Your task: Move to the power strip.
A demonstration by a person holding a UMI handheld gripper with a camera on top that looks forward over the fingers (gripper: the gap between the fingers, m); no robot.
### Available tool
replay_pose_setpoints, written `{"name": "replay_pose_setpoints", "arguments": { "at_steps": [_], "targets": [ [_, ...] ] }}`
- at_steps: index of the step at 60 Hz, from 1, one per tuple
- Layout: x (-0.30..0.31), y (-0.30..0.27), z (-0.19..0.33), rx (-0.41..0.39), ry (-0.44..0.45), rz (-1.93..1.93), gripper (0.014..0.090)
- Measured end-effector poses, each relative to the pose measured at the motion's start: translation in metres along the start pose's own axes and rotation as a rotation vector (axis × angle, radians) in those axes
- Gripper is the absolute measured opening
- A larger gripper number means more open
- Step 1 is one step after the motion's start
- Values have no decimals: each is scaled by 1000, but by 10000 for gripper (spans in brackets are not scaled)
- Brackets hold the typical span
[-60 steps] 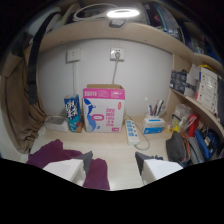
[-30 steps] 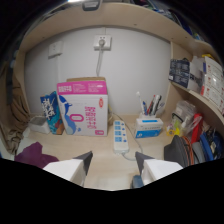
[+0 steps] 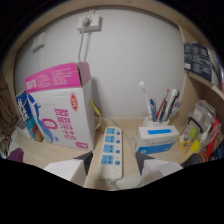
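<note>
Gripper view: fingers (image 3: 112,161) spread open around power strip (image 3: 111,151); box (image 3: 61,107) lettering unreadable.

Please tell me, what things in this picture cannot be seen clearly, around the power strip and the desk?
- Power strip, gripper view: its near end is hidden behind the fingers.
- Pink and white box: the printed text is too blurred to read.
- Blue and white box: the label is unreadable.
- Pens behind it: their holder is hidden by that box.
- Items on the side shelf: too small to identify.

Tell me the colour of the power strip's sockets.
Blue socket panels on a white power strip, lying just ahead of the open gripper; the gripper view shows it.
</note>
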Motion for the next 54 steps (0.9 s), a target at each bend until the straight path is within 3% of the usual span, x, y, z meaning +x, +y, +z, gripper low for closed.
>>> {"name": "replay_pose_setpoints", "arguments": {
  "at_steps": [16,54],
  "targets": [
    [-1,8,39,-31,-16,16,866],
    [-3,17,44,-58,-12,23,868]
  ]
}}
